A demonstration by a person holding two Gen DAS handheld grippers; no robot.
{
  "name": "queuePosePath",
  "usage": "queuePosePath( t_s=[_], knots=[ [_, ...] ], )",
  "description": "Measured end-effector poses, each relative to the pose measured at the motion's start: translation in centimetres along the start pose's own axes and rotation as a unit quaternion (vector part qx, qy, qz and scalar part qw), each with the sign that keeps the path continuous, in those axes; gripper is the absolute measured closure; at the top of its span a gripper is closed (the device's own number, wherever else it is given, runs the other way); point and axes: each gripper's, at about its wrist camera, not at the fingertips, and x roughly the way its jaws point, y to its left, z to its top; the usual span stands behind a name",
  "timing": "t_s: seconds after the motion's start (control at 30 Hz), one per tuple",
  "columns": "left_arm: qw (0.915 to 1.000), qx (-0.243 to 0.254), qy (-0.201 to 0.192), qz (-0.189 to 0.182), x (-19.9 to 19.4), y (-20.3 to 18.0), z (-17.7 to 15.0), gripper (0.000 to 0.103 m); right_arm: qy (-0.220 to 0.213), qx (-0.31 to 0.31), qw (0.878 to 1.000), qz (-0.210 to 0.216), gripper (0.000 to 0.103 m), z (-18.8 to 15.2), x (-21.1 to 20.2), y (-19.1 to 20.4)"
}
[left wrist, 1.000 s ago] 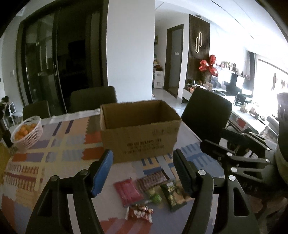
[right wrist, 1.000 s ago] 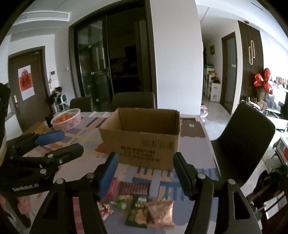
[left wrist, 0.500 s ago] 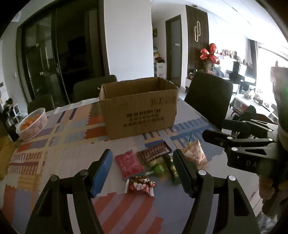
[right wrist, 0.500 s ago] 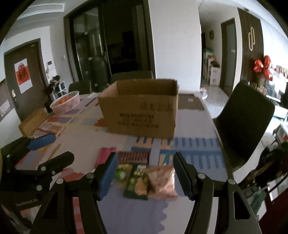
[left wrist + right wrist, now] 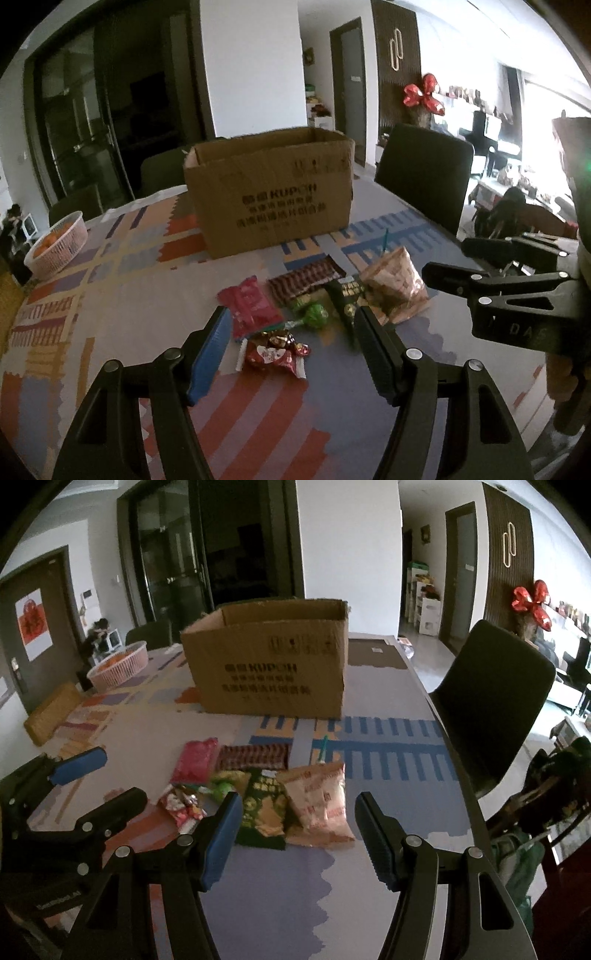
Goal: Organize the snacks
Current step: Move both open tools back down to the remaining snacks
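- Left gripper (image 5: 291, 334): black two-finger tongs with a blue pad on one finger, jaws spread wide and holding nothing, poised above the near edge of the snack cluster.
- Right gripper (image 5: 297, 819): matching black tongs, jaws likewise spread and empty, hovering over the green and peach packets; in the left wrist view it appears at the right edge (image 5: 443, 264).
- Snack cluster, lying flat on the patterned multicoloured tablecloth (image 5: 110, 295): a pink-red rectangular foil packet (image 5: 251, 306), a dark red striped wrapper (image 5: 304, 278), a dark green printed bag (image 5: 264, 808), a peach-coloured crinkled bag (image 5: 319, 805), a small bright green wrapped sweet (image 5: 314, 314) and a small red-and-white wrapped packet (image 5: 271, 354). The packets touch or overlap one another.
- Open brown cardboard box with dark printed lettering (image 5: 273, 195): upright on the cloth, beyond the snacks and apart from them.
- Pink woven basket of orange fruit (image 5: 57, 245): far left on the table, well apart from the snacks.
- Dark chair (image 5: 491, 698): at the table's right side.
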Motion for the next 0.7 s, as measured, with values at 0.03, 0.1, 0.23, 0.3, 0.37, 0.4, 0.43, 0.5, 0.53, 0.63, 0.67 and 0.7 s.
queuePosePath(
  t_s=[0.03,0.1,0.23,0.3,0.37,0.4,0.43,0.5,0.53,0.63,0.67,0.7],
  knots=[
    [1.0,0.002,0.002,-0.001,0.4,-0.1,-0.2,0.038,0.001,-0.003,1.0,-0.004,0.039,-0.2,0.2,0.0],
    [1.0,0.003,0.005,-0.004,1.0,-0.2,-0.3,0.041,0.004,-0.007,1.0,-0.006,0.039,-0.4,0.7,-0.1],
    [0.9998,0.006,0.016,-0.009,2.6,-0.3,-0.5,0.046,0.009,-0.005,1.0,-0.005,0.039,-0.6,1.5,-0.3],
    [0.9997,0.008,0.02,-0.012,3.2,-0.5,-0.6,0.048,0.012,-0.004,1.0,-0.006,0.039,-0.8,2.0,-0.5],
    [0.9995,0.014,0.024,-0.014,4.0,-0.7,-0.6,0.05,0.016,-0.004,1.0,-0.007,0.039,-0.8,2.5,-0.6],
    [0.9994,0.015,0.026,-0.015,4.3,-0.8,-0.6,0.052,0.018,-0.003,1.0,-0.006,0.039,-0.9,2.7,-0.7],
    [0.9993,0.017,0.028,-0.016,4.7,-0.8,-0.6,0.053,0.021,-0.001,1.0,-0.005,0.039,-0.9,3.1,-0.8],
    [0.9991,0.022,0.032,-0.019,5.4,-1.1,-0.6,0.054,0.024,0.002,1.0,-0.004,0.039,-1.0,3.5,-1.0],
    [0.999,0.024,0.033,-0.019,5.6,-1.2,-0.7,0.055,0.026,0.004,1.0,-0.002,0.039,-1.0,3.9,-1.1],
    [0.9984,0.032,0.042,-0.022,6.6,-1.5,-0.7,0.057,0.033,0.008,0.999,-0.001,0.039,-1.1,4.6,-1.3],
    [0.9982,0.035,0.045,-0.021,7.0,-1.6,-0.7,0.058,0.034,0.008,0.999,-0.001,0.039,-1.1,4.8,-1.4],
    [0.998,0.037,0.048,-0.021,7.2,-1.6,-0.7,0.059,0.035,0.008,0.999,-0.001,0.039,-1.1,5.0,-1.4]
  ],
)
